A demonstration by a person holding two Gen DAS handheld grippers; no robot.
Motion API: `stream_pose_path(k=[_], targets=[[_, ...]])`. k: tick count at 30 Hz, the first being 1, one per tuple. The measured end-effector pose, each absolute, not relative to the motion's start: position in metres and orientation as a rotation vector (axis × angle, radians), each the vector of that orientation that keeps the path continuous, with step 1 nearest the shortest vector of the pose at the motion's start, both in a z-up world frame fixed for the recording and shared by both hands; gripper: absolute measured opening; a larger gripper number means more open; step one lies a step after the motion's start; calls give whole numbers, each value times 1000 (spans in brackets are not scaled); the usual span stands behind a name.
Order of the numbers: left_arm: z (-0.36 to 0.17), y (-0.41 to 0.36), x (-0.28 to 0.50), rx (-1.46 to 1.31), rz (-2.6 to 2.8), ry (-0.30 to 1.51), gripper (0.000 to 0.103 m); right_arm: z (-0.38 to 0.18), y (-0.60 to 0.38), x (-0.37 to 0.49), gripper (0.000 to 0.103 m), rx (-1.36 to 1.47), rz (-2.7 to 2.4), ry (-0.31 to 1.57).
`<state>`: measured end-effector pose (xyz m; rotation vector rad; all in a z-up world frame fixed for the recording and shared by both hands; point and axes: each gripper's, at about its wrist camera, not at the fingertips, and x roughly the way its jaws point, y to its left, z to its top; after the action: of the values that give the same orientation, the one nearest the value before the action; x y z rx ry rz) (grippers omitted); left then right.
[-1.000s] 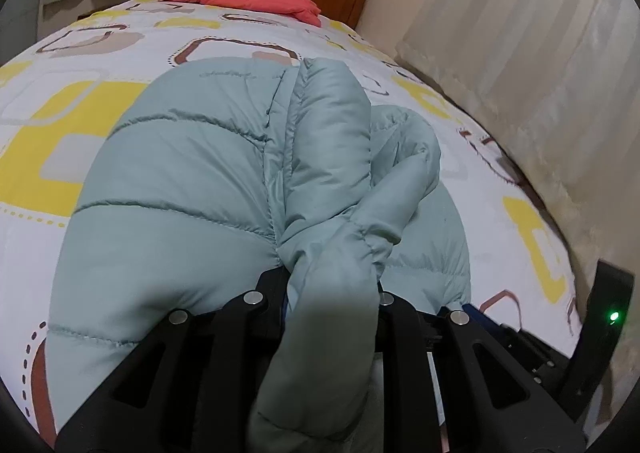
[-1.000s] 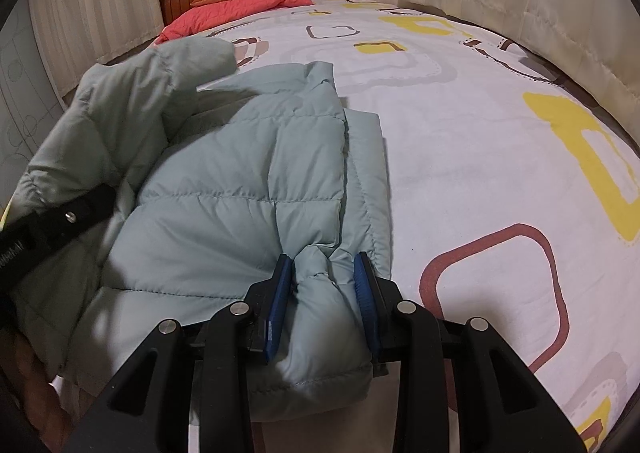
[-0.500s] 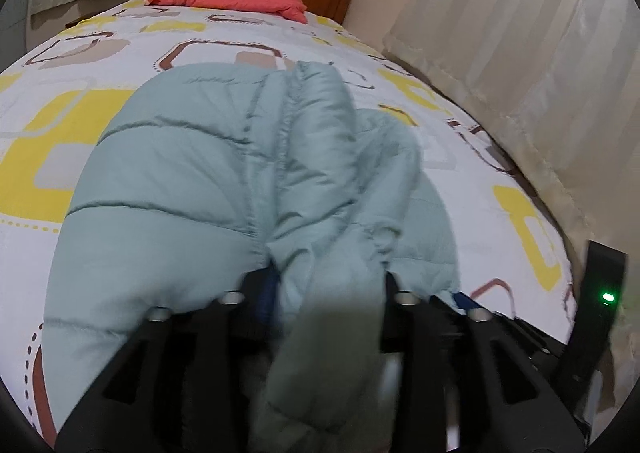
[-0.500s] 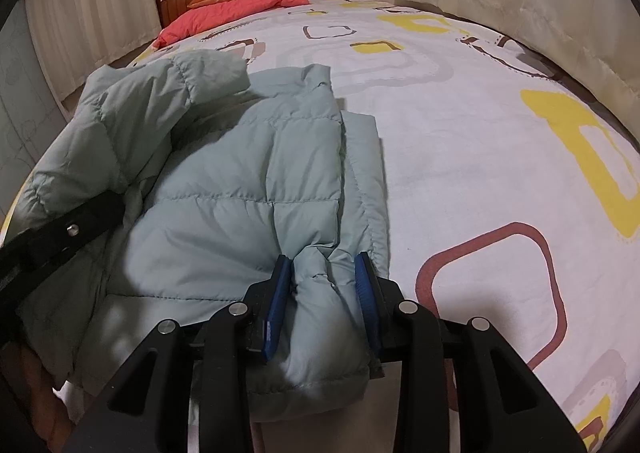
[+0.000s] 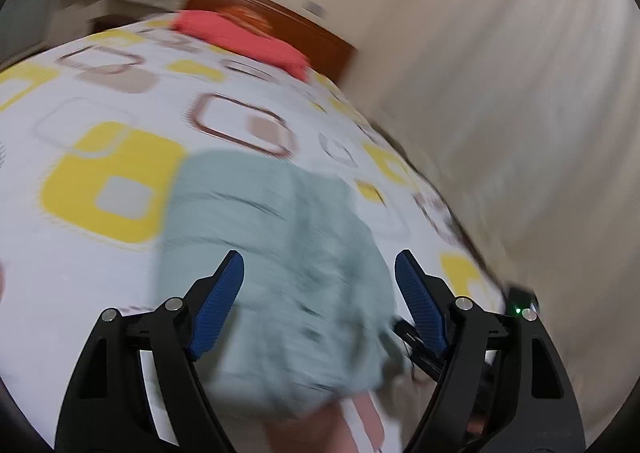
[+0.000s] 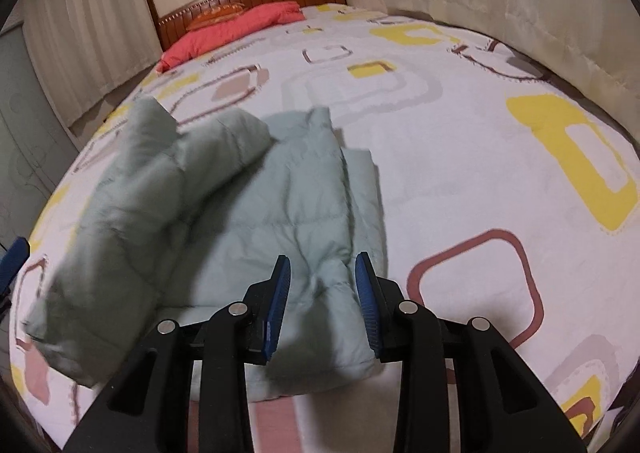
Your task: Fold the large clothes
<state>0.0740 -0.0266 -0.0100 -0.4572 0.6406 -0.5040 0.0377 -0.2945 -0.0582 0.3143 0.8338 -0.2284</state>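
gripping jacket [image 6: 304, 213] hem, right hand-held gripper [image 6: 322, 305]; no legible txt

Left wrist view motion-blurred; jacket [image 5: 276, 261] quilting smeared, its near edge cut off below.

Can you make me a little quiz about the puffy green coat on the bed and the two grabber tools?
1. True or false: the left tool is clamped on the coat.
2. What is the right tool gripping?
A) the red pillow
B) the coat's near edge
C) nothing
3. What pattern covers the bedspread?

Key:
1. False. Its blue pads have just been opening and stand wide apart, with nothing pressed between them.
2. B. The pads press a fold of the coat.
3. Yellow and brown rounded squares on white.
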Motion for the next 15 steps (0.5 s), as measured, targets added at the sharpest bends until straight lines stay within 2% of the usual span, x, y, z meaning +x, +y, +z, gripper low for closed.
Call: stream_pose_path(k=[6,9,10,12,15], targets=[[-50,52,110,-765,-337,711,78,-32,-284,50,35,394,-142,793],[-71,68,117,-862,-299,732,78,-29,-274,63,36,468,-72,798],[-81,73,119,-912,-294,746,78,-29,-271,69,49,498,-49,802],[-97,78,123,-997,-300,774,78,-29,-267,75,67,543,-26,794],[-121,78,127,-1119,-313,817,78,-30,-262,84,67,603,7,779]])
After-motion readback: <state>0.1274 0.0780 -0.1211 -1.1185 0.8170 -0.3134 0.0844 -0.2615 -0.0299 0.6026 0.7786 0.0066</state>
